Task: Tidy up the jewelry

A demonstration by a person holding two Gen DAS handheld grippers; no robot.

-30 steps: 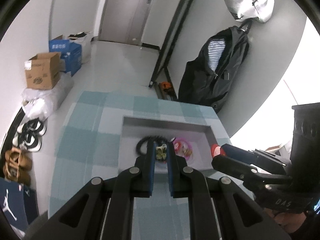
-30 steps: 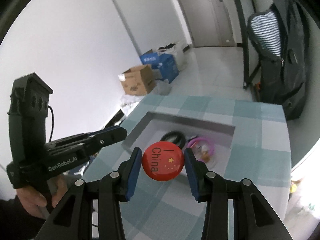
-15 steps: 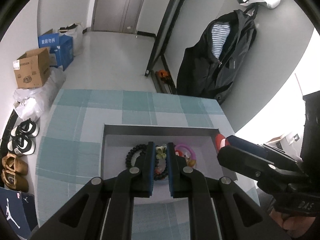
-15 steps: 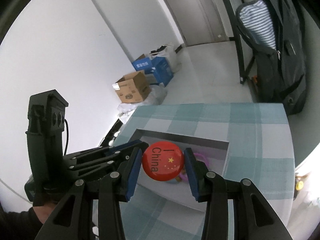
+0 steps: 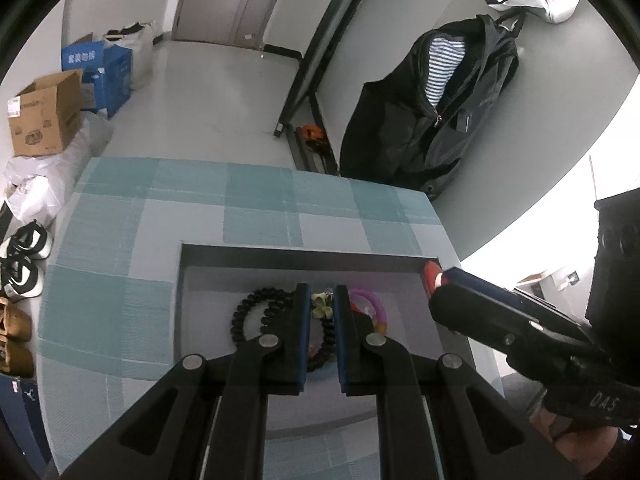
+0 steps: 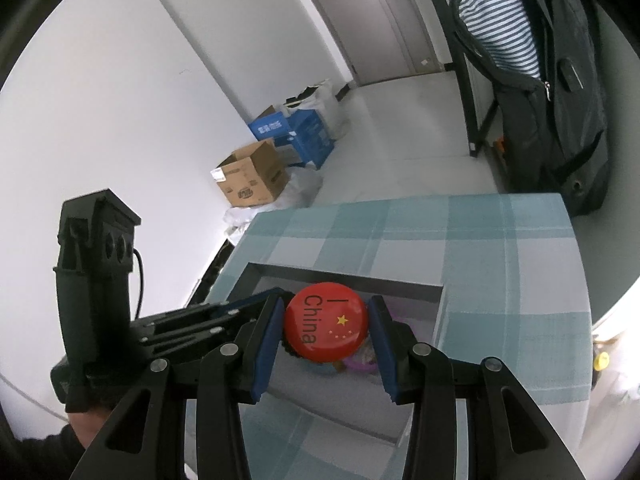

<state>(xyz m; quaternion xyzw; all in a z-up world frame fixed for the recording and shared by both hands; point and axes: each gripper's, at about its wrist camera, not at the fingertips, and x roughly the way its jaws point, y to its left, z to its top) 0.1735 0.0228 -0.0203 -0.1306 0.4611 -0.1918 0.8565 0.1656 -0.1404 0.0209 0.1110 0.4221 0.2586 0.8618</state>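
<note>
A table under a teal-and-grey checked cloth [image 5: 256, 204] stands on a pale glossy floor [image 5: 208, 108], with white walls [image 6: 132, 92] around. At ten o'clock sit a cardboard box [image 5: 44, 120] and blue boxes [image 5: 100, 68]; a grey door [image 5: 228, 0] is at twelve, and a black jacket [image 5: 424, 120] hangs at two.

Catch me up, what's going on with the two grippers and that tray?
A person holds a gripper in each hand above a grey tray on a checked tablecloth. The left gripper is shut on a small yellowish flower piece. The right gripper is clamped on a red China badge. A black bead bracelet and a purple bangle lie in the tray.
</note>
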